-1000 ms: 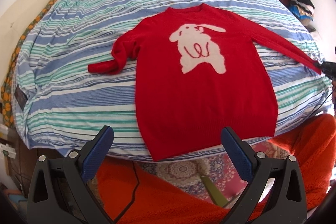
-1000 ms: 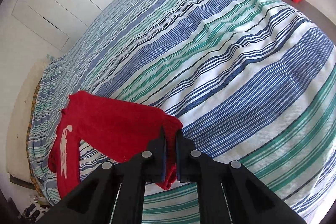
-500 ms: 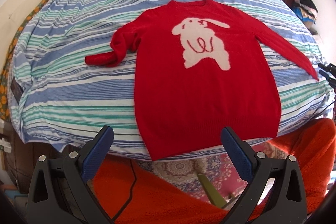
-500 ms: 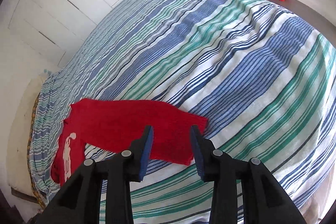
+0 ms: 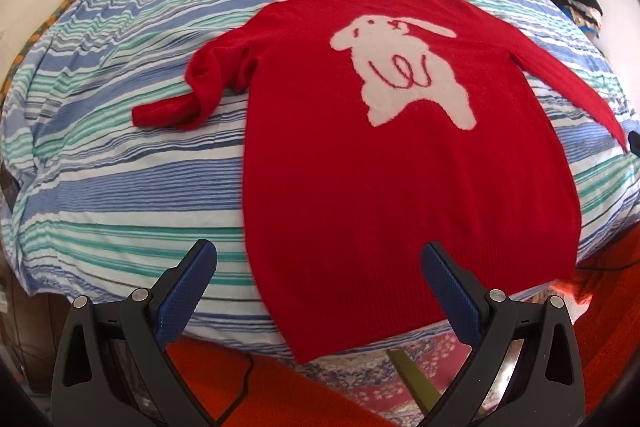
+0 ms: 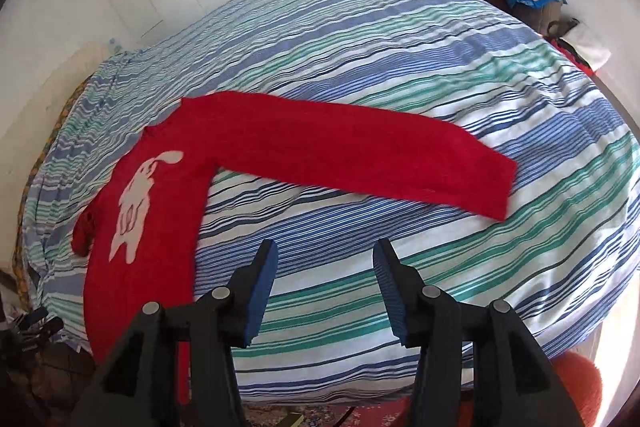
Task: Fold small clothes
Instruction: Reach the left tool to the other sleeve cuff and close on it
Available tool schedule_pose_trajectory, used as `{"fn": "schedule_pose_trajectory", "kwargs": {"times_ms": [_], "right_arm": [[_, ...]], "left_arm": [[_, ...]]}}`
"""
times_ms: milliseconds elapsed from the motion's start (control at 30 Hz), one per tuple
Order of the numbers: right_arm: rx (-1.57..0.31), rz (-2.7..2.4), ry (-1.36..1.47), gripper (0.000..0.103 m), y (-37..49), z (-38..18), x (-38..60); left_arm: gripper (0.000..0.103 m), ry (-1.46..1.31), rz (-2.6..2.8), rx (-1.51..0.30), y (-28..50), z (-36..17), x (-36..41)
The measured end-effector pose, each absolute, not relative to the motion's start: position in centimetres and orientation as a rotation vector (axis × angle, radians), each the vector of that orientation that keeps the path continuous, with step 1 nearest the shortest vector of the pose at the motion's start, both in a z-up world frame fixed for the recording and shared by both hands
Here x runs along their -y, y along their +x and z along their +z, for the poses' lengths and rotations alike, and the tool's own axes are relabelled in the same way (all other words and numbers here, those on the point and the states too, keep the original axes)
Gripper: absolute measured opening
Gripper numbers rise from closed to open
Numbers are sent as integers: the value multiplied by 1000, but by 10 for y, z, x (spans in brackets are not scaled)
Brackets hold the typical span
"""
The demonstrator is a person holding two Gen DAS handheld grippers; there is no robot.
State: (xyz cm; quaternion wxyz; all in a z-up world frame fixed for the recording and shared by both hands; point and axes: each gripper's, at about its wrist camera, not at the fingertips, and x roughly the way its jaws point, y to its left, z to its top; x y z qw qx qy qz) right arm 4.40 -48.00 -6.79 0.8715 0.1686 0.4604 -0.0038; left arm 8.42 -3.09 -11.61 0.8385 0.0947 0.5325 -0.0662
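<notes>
Red rabbit sweater (image 5: 400, 187) is laid flat, face up, on striped bed (image 5: 120, 195). Left tongs (image 5: 320, 291) and right tongs (image 6: 325, 291) are spread wide; nothing gripped.

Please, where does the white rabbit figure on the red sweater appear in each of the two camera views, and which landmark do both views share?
Left wrist view: the white rabbit figure sits right of centre in the upper half, on the chest of the red sweater.
Right wrist view: it is small, at the left, about mid-height, turned sideways.
Shared landmark: the sweater's straight sleeve on the striped bed cover.
</notes>
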Motion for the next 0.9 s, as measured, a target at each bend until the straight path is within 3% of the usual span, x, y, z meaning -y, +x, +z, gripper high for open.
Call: {"fn": "schedule_pose_trajectory", "kwargs": {"times_ms": [200,400,500,667,800,867,900], "right_arm": [[-1025,288,248,50,45,-91,343],[-1221,274,155,50,43,-143,315],[-1234,268,164,50,41,-149,319],[-1231,257,155,53,40,-148,315],[-1221,260,149,56,42,-150,314],[-1220,260,150,57,43,-151,314],[-1219,259,151,57,43,-152,314]], "left_arm": [[102,307,-177,-1175,94,-181,64],[103,216,-188,-1226,76,-190,34],[103,221,-194,-1255,68,-181,17],[102,186,-46,-1076,88,-130,-60],[101,301,-13,-999,133,-130,-108],[93,474,1,-969,155,-144,-109],[82,540,7,-964,166,-151,-109]]}}
